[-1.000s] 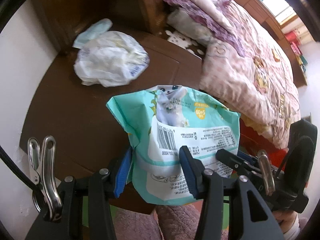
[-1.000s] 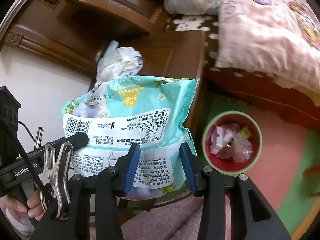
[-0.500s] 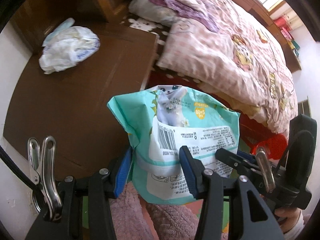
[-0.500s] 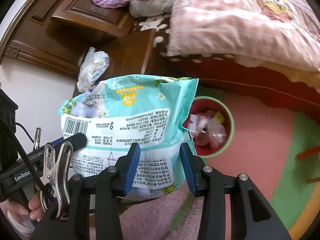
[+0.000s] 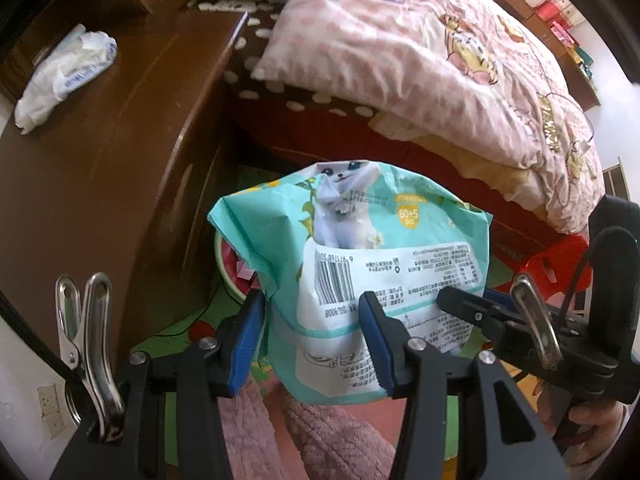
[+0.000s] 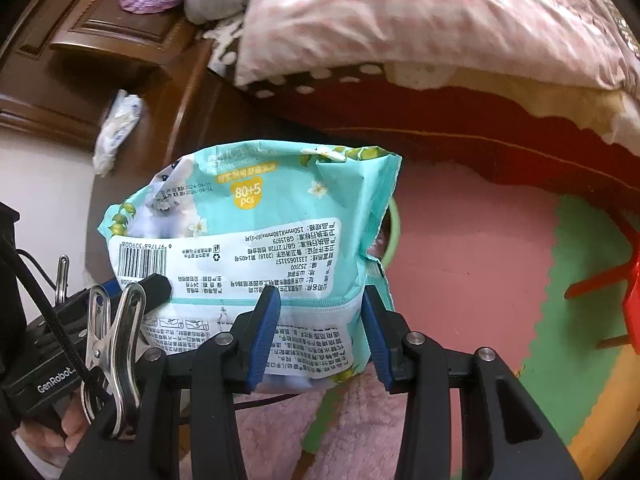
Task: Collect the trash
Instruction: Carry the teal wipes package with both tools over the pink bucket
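Now both tongs, left [image 5: 311, 334] and right [image 6: 320, 328], each clamped on the wipes pack [image 5: 360, 264], have carried it off the table [image 5: 100, 152] to above the bin [image 6: 394, 224]; release looks next.

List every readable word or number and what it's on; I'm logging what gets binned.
"80+5 pcs": yellow badge on the wipes pack
"2024/09/17" and "2026/09/16": date stamp on the pack, faint
"150mmX180mmx(80+5)": pack's white label, upside down
"GB15979": same label
"6 971768 309008": under the barcode, partly uncertain
"GenRobot": left gripper body
The pack's other small print and the crumpled bag print are too small or blurred to read.
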Available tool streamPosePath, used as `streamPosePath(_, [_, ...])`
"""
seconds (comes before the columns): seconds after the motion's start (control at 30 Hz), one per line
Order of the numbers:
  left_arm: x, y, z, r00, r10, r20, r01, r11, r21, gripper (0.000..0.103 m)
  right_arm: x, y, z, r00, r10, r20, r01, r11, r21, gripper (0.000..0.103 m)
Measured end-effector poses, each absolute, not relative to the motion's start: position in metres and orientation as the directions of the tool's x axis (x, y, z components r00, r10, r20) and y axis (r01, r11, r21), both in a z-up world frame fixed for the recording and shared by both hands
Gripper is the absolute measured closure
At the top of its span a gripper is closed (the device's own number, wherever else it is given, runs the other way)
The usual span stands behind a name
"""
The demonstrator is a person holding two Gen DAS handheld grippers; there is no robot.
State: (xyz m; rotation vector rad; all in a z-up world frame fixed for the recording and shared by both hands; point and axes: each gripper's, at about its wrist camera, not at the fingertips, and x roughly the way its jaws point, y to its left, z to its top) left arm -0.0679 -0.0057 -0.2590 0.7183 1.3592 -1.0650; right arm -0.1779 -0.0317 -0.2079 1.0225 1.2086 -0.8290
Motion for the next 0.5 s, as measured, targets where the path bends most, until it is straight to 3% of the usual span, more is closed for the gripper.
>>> streamPosePath(0.5, [-0.051, -0.036, -0.358, -0.039, -0.107, -0.994, 0.903, 0.421, -0.080, 0.052, -0.182, -0.069, -0.324, 0.143, 0.102, -0.984, 0.936, 0.308, 0.168, 0.059])
